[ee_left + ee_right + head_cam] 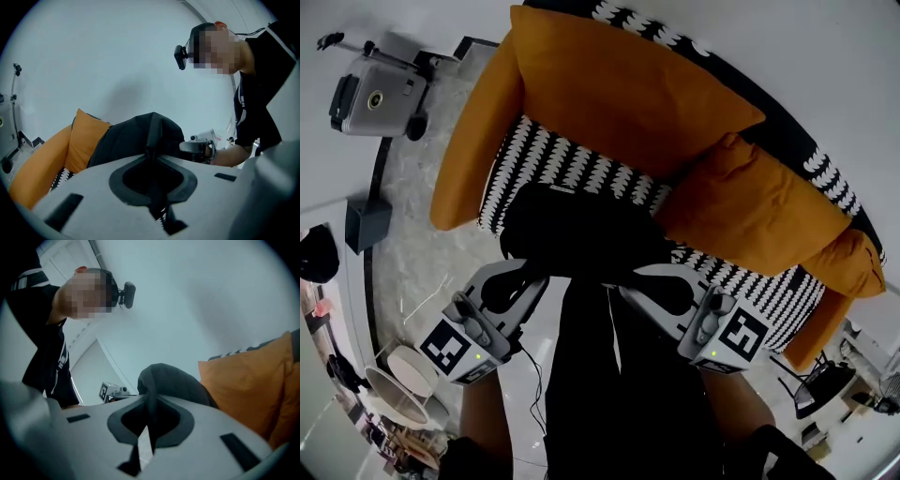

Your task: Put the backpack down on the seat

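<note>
Holding entry: black backpack (581,230), pinched by a strap on each side. Left hand-held gripper (514,281) is clamped on dark webbing, right hand-held gripper (661,286) likewise. Location: over the front edge of the patterned seat (544,164), before the orange cushions (619,84); contact with the seat not discernible. Risk: released this far forward, the bag would likely topple off the edge to the floor (412,253). Thin strap grips may also slip.
</note>
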### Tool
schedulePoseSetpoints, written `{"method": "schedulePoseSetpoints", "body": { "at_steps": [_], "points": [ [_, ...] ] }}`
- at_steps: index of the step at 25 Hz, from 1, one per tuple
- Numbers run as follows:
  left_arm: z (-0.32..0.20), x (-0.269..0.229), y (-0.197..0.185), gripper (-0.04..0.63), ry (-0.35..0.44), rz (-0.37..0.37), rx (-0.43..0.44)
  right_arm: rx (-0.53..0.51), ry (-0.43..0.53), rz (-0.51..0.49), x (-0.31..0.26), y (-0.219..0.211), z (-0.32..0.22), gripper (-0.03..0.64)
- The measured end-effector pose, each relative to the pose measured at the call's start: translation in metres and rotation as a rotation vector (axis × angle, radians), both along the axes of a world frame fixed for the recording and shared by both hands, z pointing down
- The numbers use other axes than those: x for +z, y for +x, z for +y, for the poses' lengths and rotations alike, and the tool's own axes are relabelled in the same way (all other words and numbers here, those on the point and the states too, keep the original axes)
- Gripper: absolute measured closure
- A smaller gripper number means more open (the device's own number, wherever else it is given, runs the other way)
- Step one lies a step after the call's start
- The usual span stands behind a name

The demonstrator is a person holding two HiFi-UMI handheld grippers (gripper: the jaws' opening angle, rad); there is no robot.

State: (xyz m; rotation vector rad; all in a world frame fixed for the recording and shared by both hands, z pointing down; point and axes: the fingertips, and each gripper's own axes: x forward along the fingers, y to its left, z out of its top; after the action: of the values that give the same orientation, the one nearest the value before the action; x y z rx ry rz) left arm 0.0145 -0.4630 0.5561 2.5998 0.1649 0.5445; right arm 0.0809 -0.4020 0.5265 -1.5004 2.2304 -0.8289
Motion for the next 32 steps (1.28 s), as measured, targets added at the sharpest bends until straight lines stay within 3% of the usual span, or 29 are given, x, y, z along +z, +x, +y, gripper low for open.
{"method": "schedulePoseSetpoints", "body": {
  "at_steps": [4,9,13,25,29,32],
  "points": [
    [-0.004,0.018,0.02,0.565,0.007,-0.02,-0.001,0.016,-0.012,-0.018,0.017,0.018,-0.003,0.588],
    [-0.008,0.019,0.049,0.565,0.003,0.034,-0.015,0.009,-0.028,-0.01,0.03,0.037,-0.002,0.588],
    [-0.007,0.037,0.06,0.565,0.026,-0.051,0.035,0.025,-0.048,-0.007,0.042,0.055,-0.003,0.588],
    [-0.035,0.055,0.113,0.565,-0.008,0.031,0.099,0.131,-0.048,0.005,0.062,0.11,-0.033,0.588],
    [-0.046,0.067,0.13,0.565,0.038,0.012,0.106,0.179,-0.083,0.056,0.08,0.126,-0.037,0.588],
    [-0.046,0.073,0.143,0.565,0.125,-0.036,0.147,0.219,-0.103,0.083,0.086,0.14,-0.042,0.588]
  ]
}}
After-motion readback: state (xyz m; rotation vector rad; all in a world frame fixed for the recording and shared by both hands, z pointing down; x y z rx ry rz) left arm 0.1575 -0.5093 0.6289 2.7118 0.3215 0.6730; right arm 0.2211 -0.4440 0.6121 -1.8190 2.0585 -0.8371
